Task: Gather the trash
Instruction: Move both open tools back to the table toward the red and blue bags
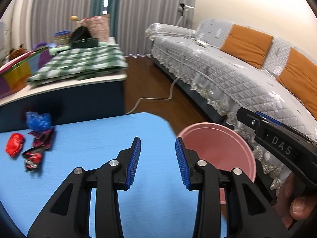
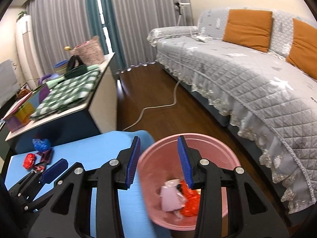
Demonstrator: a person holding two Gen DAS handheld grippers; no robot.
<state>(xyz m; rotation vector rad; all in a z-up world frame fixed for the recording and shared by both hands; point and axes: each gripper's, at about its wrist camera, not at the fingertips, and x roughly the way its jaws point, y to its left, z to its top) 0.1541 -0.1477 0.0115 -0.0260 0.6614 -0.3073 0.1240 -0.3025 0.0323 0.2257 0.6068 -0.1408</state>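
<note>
The left gripper (image 1: 158, 161) hangs over the blue table (image 1: 95, 148) near its right edge, jaws spread apart with nothing between them. The right gripper (image 2: 158, 161) is also spread wide and empty, poised above the pink bin (image 2: 227, 154) that stands just off the table's right edge.

In the bin lie a pale pink wrapper (image 2: 170, 198) and an orange-red wrapper (image 2: 190, 202), touching each other.

Near the table's far left corner sits a cluster of trash: a blue crumpled wrapper (image 1: 38, 121) at the far edge, a red wrapper (image 1: 14, 144) to its left, a dark magenta wrapper (image 1: 44, 138) beside them, and a black-and-red wrapper (image 1: 32, 158) nearest the camera. Blur makes it hard to say which of these touch.
</note>
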